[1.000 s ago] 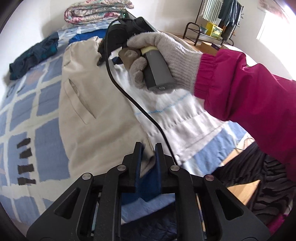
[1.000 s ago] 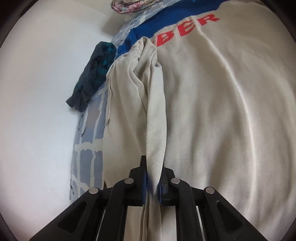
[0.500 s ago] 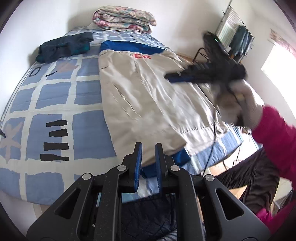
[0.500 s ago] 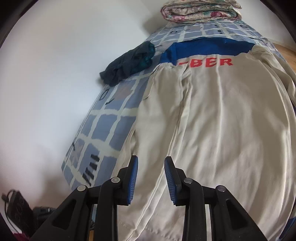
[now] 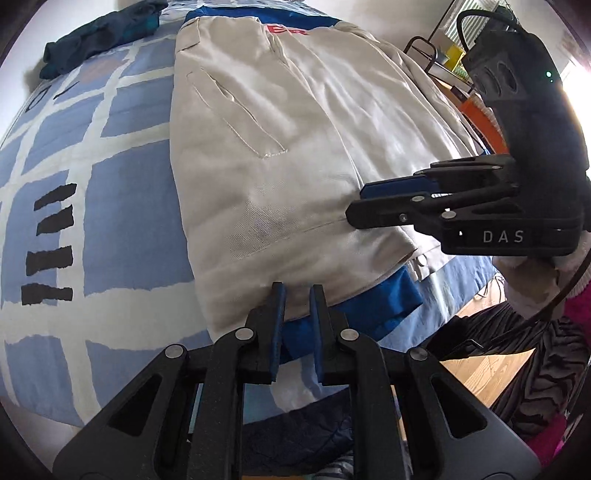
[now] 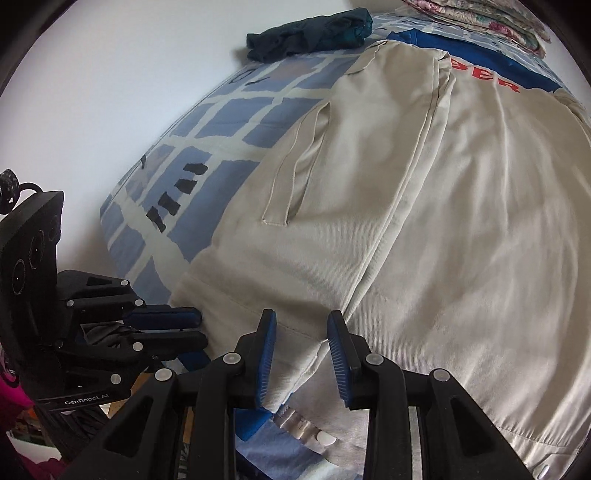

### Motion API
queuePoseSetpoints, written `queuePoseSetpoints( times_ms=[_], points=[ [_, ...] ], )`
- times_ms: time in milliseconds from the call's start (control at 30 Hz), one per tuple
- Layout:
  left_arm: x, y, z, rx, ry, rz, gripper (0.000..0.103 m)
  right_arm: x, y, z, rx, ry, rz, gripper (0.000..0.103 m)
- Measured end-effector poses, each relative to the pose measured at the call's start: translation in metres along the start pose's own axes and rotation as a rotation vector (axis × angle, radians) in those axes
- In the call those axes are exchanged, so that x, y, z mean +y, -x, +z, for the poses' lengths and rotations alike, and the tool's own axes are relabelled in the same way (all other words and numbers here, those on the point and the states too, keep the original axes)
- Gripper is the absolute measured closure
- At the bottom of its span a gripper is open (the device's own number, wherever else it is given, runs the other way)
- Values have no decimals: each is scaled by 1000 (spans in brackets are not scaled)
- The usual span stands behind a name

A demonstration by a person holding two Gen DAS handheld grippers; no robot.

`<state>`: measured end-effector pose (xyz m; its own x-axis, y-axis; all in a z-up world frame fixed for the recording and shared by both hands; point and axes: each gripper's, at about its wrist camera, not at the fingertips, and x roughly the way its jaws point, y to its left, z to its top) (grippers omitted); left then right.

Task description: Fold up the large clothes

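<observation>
A large beige jacket (image 5: 280, 140) with blue trim and red letters lies flat on the bed, one side folded over its middle; it also shows in the right wrist view (image 6: 424, 206). My left gripper (image 5: 296, 310) is open at the jacket's near hem, its fingers astride the beige and blue edge. My right gripper (image 6: 302, 343) is open at the same hem, by the folded flap's lower corner. In the left wrist view the right gripper (image 5: 360, 206) hovers over the hem to the right. In the right wrist view the left gripper (image 6: 197, 328) is at the hem's left corner.
The bed has a blue and white checked cover (image 5: 55, 192). A dark teal garment (image 6: 310, 33) lies crumpled at the far left. A folded floral quilt (image 6: 480, 14) sits at the head. A metal rack (image 5: 439, 55) and wooden floor (image 5: 480, 373) lie to the right.
Both grippers have let go of the fabric and opened. The jacket's side now lies folded flat. Both grippers have moved back down to the near hem.
</observation>
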<state>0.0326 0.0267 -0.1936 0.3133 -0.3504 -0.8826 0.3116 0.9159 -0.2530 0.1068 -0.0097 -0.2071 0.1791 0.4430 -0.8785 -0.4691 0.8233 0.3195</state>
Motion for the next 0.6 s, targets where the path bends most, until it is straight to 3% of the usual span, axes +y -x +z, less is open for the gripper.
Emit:
queuePoseSetpoints(
  times_ms=[167,233,267,300,400,600],
  points=[
    [-7,15,7,-41,27,-14,92,-12,11,1,-35,-51,43,67],
    [-13,28,11,-88,16,-23,92,-17,27,-1,-81,-61,28,50],
    [-15,35,12,-113,16,-32,92,-22,37,-3,-112,-67,19,47],
    [-18,40,15,-131,15,-43,89,-26,47,-5,-141,-76,4,43],
    [-25,51,24,-184,12,-63,56,-45,76,-14,-203,-125,-32,40],
    [-50,57,51,-229,-35,-99,55,-98,136,-49,-319,-272,-144,37]
  ],
)
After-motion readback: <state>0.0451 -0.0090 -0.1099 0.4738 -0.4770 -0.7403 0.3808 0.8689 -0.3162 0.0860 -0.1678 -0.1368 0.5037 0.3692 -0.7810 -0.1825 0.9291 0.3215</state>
